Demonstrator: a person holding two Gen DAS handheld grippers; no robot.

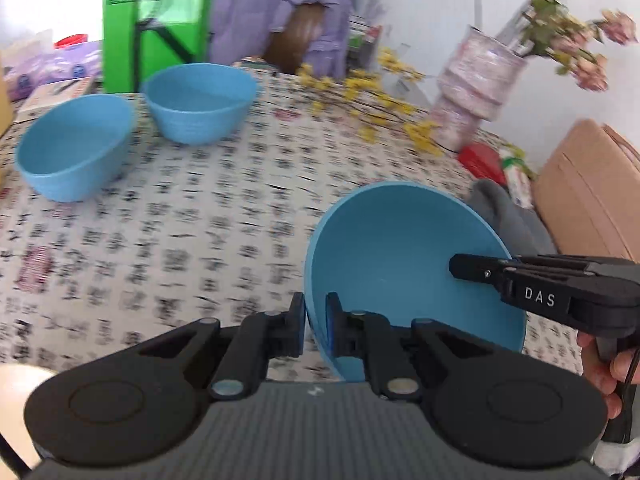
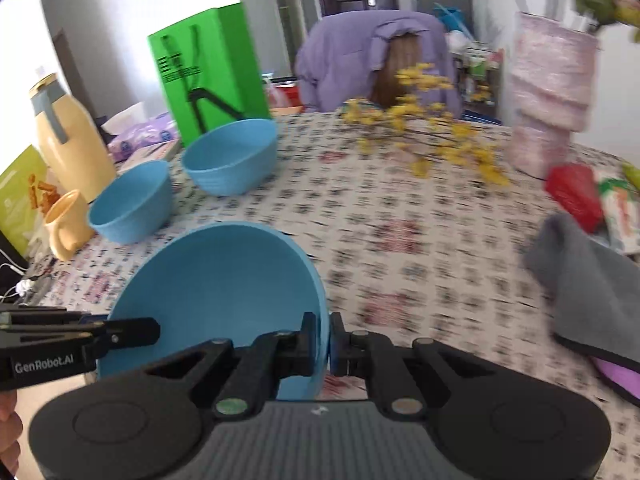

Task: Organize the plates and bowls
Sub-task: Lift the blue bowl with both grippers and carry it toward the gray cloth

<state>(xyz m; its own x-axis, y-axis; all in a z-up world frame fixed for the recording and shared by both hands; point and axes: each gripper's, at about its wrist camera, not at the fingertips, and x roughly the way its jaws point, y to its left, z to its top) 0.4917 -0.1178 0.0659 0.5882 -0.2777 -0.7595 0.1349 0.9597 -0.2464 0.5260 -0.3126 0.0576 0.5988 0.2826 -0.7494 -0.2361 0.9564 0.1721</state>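
Basically both grippers clamp one blue bowl [image 1: 400,256] by opposite rim edges, left gripper [image 1: 315,322] and right gripper [image 2: 323,338], jaws pinched on the wall, bowl lifted and tilted over the tablecloth [image 1: 200,240]; probably heading for the two bowls [image 2: 180,184] far left, to stack.

The left wrist view sits just behind the left tool [image 1: 314,320], looking forward and down across the tabletop [image 1: 200,232] from close above it. The right wrist view sits likewise behind the right tool [image 2: 323,338], facing much the same way. Each camera catches the other tool at its edge: the right one [image 1: 460,266] entering from the right, the left one [image 2: 154,330] from the left. Both share the near bowl [image 1: 400,248] [image 2: 224,276], two far bowls [image 1: 200,100] [image 2: 232,156], the green box [image 1: 160,8] [image 2: 208,68] and the vase [image 1: 476,80] [image 2: 548,92]. Blur softens the tabletop, probably from motion.
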